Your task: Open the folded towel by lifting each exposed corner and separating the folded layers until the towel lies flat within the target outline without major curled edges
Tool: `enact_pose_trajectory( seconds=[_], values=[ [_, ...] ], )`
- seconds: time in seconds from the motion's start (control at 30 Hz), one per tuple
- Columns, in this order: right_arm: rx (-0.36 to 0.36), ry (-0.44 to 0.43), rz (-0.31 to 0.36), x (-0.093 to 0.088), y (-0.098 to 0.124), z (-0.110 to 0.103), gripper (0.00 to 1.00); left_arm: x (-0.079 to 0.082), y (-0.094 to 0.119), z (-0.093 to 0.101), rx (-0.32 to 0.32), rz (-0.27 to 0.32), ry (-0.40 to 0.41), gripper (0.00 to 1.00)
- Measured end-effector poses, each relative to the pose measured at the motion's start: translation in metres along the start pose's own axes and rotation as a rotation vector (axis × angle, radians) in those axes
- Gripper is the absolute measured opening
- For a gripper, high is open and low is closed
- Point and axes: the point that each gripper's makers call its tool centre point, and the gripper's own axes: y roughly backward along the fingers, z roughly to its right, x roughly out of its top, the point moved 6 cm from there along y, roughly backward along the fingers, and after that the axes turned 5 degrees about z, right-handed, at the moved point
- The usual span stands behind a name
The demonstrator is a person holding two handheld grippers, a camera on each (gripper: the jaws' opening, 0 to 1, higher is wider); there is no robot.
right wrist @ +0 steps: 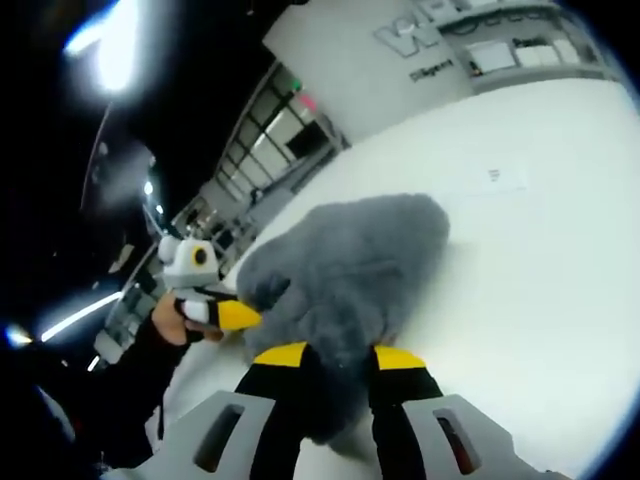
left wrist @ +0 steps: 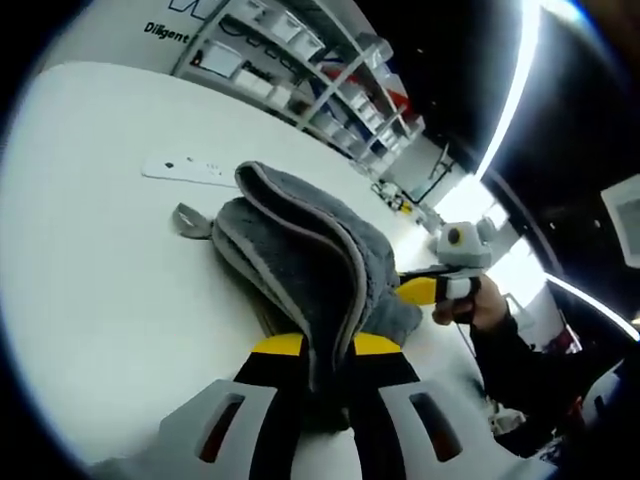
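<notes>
Grey and fluffy, the towel (left wrist: 310, 260) lies bunched on the white surface (left wrist: 100, 300). The left gripper (left wrist: 328, 345) has its fingers clamped on one end at 6 o'clock. The right gripper (right wrist: 335, 355) pinches the other end. It looks soft, light and floppy, so hold it by the pale sewn edge at a corner.
</notes>
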Motion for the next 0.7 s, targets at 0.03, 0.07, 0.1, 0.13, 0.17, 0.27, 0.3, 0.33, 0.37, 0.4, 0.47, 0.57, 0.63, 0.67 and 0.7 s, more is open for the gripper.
enact_pose_trajectory(
  seconds=[0.03, 0.07, 0.1, 0.13, 0.17, 0.27, 0.3, 0.33, 0.37, 0.4, 0.47, 0.57, 0.63, 0.67, 0.7],
  values=[
    [0.0, 0.0, 0.001, 0.0, 0.0, 0.0, 0.2, -0.001, 0.0, 0.0, -0.001, 0.002, 0.003, 0.13],
    [0.0, -0.002, 0.002, -0.001, 0.001, -0.001, 0.2, -0.002, 0.001, 0.001, -0.003, 0.003, 0.008, 0.13],
    [-0.001, 0.0, 0.002, -0.002, 0.001, -0.002, 0.2, -0.002, 0.001, 0.001, -0.003, 0.005, 0.007, 0.12],
    [-0.002, 0.002, 0.003, -0.002, 0.001, -0.003, 0.19, -0.002, 0.001, 0.002, -0.003, 0.006, 0.006, 0.12],
    [-0.002, 0.01, 0.002, -0.003, 0.002, -0.004, 0.19, -0.003, 0.002, 0.003, -0.003, 0.007, 0.003, 0.12],
    [0.003, 0.025, 0.0, -0.005, 0.003, -0.007, 0.19, -0.005, 0.005, 0.006, 0.0, 0.015, -0.009, 0.12],
    [0.005, 0.027, -0.001, -0.006, 0.004, -0.007, 0.19, -0.006, 0.005, 0.007, 0.0, 0.017, -0.014, 0.12],
    [0.005, 0.027, -0.001, -0.007, 0.004, -0.007, 0.19, -0.006, 0.006, 0.007, 0.0, 0.019, -0.018, 0.12],
    [0.008, 0.023, -0.001, -0.008, 0.005, -0.008, 0.19, -0.007, 0.007, 0.008, -0.002, 0.023, -0.022, 0.12],
    [0.01, 0.025, -0.002, -0.009, 0.005, -0.009, 0.19, -0.008, 0.008, 0.008, -0.004, 0.025, -0.024, 0.12],
    [0.012, 0.031, -0.001, -0.01, 0.006, -0.009, 0.19, -0.01, 0.009, 0.009, -0.005, 0.031, -0.027, 0.11],
    [0.013, 0.046, 0.0, -0.01, 0.006, -0.01, 0.19, -0.012, 0.009, 0.009, -0.005, 0.035, -0.022, 0.11],
    [0.013, 0.053, 0.0, -0.01, 0.006, -0.01, 0.19, -0.012, 0.009, 0.009, -0.004, 0.04, -0.021, 0.11],
    [0.013, 0.056, 0.0, -0.01, 0.006, -0.01, 0.18, -0.012, 0.01, 0.009, -0.003, 0.041, -0.023, 0.1],
    [0.016, 0.062, -0.001, -0.01, 0.007, -0.011, 0.18, -0.013, 0.01, 0.01, -0.002, 0.038, -0.024, 0.1]
  ],
)
